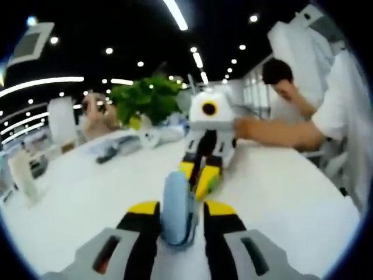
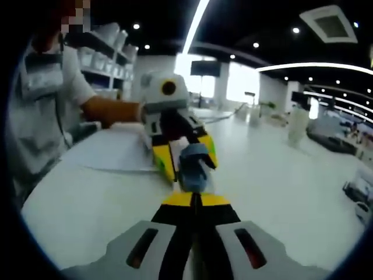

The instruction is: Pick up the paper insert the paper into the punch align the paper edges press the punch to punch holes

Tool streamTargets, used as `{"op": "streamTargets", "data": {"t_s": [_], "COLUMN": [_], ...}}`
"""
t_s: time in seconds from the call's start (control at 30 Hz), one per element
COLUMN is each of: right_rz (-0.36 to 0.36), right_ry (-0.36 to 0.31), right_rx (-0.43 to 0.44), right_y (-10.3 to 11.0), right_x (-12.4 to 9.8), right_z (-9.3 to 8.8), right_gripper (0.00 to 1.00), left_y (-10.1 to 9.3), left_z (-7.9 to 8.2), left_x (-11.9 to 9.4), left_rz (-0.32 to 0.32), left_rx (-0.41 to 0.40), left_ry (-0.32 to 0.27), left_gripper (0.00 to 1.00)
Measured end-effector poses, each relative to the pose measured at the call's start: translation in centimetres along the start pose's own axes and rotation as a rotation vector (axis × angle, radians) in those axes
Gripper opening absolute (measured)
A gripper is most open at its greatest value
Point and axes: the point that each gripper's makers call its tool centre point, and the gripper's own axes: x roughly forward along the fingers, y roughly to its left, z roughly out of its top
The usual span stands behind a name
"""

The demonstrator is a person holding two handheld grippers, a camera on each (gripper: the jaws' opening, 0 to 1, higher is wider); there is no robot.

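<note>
Two grippers meet at one blue punch

Two yellow-tipped grippers face each other over a white table [image 1: 280, 198]. One sheet of paper [image 2: 116, 154] lies flat on the table beside the person's arm, apart from the punch. One light-blue hole punch [image 1: 176, 207] stands between the left gripper's [image 1: 179, 211] jaws, which pinch it from both sides. The right gripper's [image 2: 195, 200] jaws are pressed together just before the punch. One green potted plant [image 1: 145, 99] stands at the far edge.
</note>
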Motion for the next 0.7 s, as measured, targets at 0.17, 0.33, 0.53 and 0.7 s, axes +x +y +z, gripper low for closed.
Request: {"op": "streamTargets", "data": {"t_s": [0.17,0.33,0.53,0.7], "right_rz": [-0.005,0.002,0.002,0.003], "right_ry": [-0.002,-0.004,0.007,0.015], "right_rx": [0.008,0.011,-0.005,-0.026], "right_y": [0.0,0.3,0.2,0.4], "right_x": [-0.1,0.0,0.5,0.9], "right_z": [0.1,0.2,0.1,0.1], "right_gripper": [0.08,0.18,0.19,0.17], "left_y": [0.2,0.1,0.3,0.1], "left_z": [-0.5,-1.4,-1.1,-1.2], "left_x": [-0.1,-0.2,-0.2,0.0], "left_rz": [-0.027,-0.043,-0.043,-0.048], "left_rx": [-0.025,-0.070,-0.068,-0.061], "left_ry": [0.010,-0.008,-0.037,-0.045], "left_gripper": [0.31,0.31,0.29,0.26]}}
